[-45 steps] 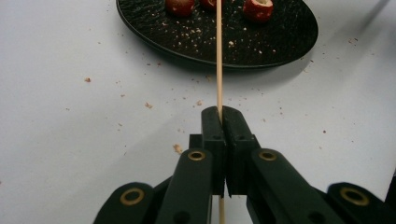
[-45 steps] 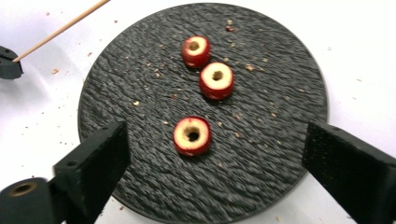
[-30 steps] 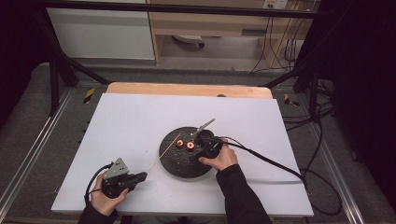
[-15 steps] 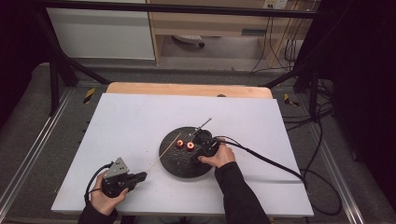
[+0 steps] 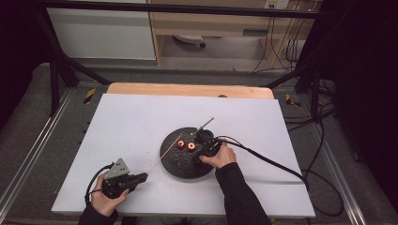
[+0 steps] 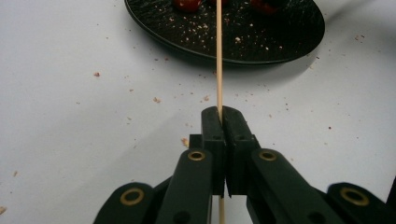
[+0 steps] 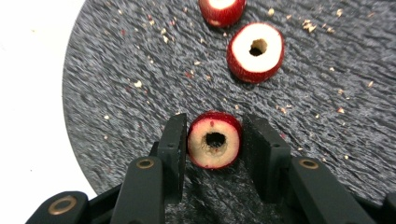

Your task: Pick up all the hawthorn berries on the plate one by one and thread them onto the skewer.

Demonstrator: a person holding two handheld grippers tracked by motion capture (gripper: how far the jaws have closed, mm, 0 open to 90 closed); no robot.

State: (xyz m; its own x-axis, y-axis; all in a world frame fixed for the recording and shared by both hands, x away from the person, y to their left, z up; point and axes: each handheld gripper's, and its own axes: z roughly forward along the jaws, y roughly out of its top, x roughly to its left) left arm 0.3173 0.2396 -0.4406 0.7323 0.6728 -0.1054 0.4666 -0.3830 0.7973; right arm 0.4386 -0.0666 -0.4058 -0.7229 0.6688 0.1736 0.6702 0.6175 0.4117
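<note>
Left gripper view: left claw point(image 6: 219, 116) pinching skewer point(image 6: 219, 56), tip cut off; right claw point(image 7: 215, 140) spread around fruit ring point(image 7: 214, 140).

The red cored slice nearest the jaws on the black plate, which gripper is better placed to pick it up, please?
Right. The right gripper already straddles that slice; the left gripper is shut on the skewer, off the plate.

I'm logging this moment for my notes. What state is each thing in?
Left gripper: shut on the skewer.
Right gripper: open, jaws either side of a cored red fruit piece.
Other two fruit pieces: lying loose on the plate.
Plate: flat on the table, crumb-strewn.
</note>
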